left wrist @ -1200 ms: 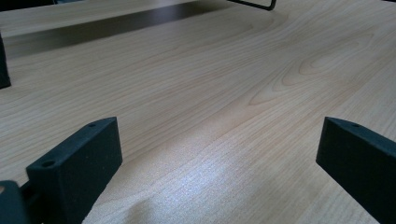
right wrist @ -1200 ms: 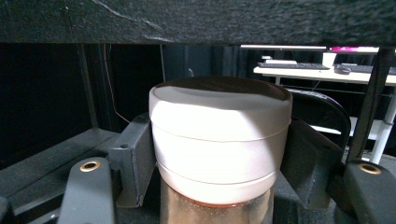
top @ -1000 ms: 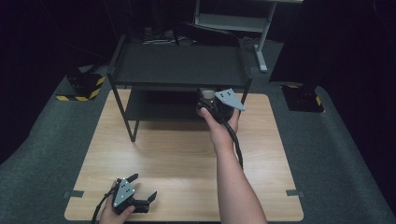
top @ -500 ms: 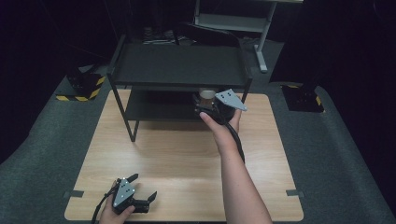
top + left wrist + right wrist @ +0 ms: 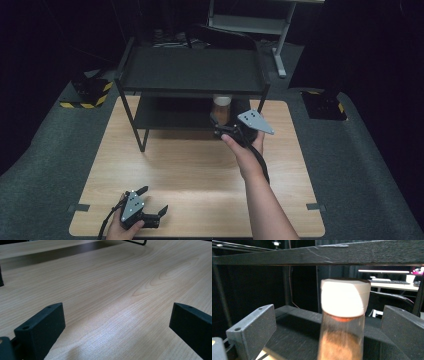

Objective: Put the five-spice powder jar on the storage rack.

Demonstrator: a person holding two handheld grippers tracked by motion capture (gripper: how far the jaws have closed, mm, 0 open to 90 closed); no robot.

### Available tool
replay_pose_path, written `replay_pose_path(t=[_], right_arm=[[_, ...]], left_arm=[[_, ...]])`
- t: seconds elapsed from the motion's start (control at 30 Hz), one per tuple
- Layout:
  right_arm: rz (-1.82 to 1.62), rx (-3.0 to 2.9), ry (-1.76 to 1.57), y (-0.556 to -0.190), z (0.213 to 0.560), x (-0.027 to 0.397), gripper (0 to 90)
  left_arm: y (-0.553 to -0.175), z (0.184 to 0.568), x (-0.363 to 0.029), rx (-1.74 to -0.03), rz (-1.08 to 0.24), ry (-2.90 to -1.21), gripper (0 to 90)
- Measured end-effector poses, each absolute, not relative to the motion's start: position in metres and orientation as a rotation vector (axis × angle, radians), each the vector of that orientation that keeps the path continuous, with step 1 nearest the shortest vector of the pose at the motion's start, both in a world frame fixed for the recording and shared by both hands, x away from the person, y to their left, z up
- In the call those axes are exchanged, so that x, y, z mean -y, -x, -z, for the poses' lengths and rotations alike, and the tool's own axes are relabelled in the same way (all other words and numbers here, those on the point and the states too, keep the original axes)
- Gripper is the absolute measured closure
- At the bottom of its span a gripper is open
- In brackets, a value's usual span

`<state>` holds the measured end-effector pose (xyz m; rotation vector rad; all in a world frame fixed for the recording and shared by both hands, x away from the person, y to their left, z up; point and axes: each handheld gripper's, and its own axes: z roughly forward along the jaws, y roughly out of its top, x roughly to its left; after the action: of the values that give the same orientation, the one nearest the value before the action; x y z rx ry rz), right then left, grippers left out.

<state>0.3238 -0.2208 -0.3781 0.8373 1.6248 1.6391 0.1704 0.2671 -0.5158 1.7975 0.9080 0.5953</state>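
Standing on the rack's (image 5: 192, 75) lower shelf, a white-capped jar (image 5: 343, 322) was framed between the right gripper's (image 5: 223, 129) wide-spread jaws. The left gripper (image 5: 150, 207) was held wide open over the table's (image 5: 200, 170) near left.

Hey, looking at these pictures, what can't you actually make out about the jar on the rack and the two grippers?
- Jar contents: blurred brownish mass in the right gripper view; its base is cut off by the bottom edge.
- Jar in the high view: the rack's top shelf hides most of it; the white lid peeks out.
- Right gripper: jaws open around the jar; contact unclear.
- Left gripper: open; body cut off in its own view.
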Motion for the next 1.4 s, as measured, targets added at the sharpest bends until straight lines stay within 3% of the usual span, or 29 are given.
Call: replay_pose_path(t=[1.4], right_arm=[[-1.497,-1.769,-0.836,-0.195,0.49,0.324,0.4]], left_arm=[[-0.172,0.514,-0.265,-0.92,-0.594,-1.809,0.5]])
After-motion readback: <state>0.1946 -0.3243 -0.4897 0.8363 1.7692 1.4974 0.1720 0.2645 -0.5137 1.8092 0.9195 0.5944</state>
